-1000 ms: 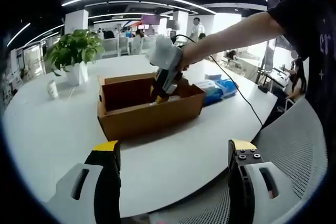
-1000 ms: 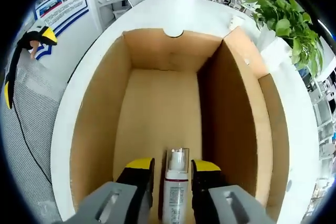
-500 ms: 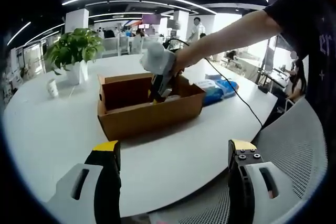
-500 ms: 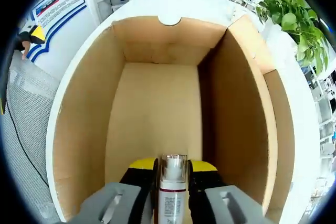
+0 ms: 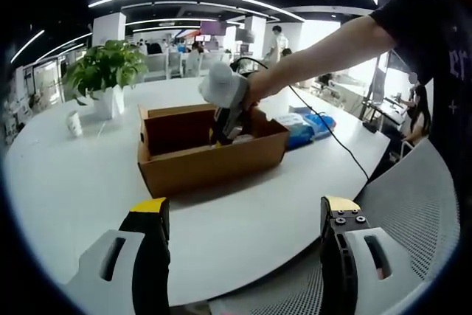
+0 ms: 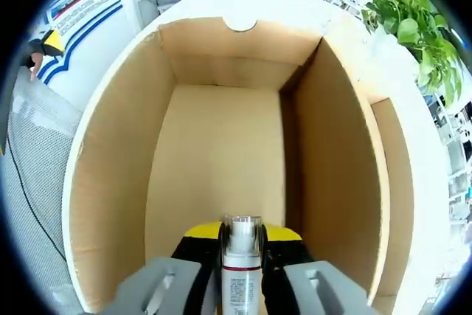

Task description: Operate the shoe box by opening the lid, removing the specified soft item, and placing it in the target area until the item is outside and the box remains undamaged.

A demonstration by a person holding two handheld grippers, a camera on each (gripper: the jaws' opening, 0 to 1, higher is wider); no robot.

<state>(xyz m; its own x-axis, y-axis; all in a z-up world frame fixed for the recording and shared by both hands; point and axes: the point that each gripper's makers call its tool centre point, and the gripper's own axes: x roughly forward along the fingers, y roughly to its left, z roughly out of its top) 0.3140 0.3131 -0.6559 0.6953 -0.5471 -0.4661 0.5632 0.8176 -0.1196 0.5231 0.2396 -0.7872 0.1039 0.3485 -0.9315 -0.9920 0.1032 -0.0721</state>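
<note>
Left gripper (image 5: 240, 215) hung low over the white table (image 5: 66, 182), its yellow-tipped jaws spread wide with nothing between them. In the left gripper view the open shoe box (image 5: 210, 149) sat toward 12 o'clock from those jaws, well apart from them, with a potted plant (image 5: 103, 71) at about 10 o'clock and blue packets (image 5: 306, 125) beside the box at 1 o'clock. The right gripper (image 5: 225, 108) reached down into the box from 1 o'clock; compared with a second before, it sat a little nearer the plant side, and the box itself had not shifted.

In the right gripper view, the right gripper's jaws rose at 6 o'clock, clenched on a small white bottle (image 6: 241, 274), whose clear cap stood just past the yellow tips. A second earlier the jaws had stood slightly apart on either side of the bottle; here they pressed against it, so the grasp looked made. The bottle was above the cardboard floor, inside the walls, so lifting it out and setting it down remained. The box walls looked uncreased.
</note>
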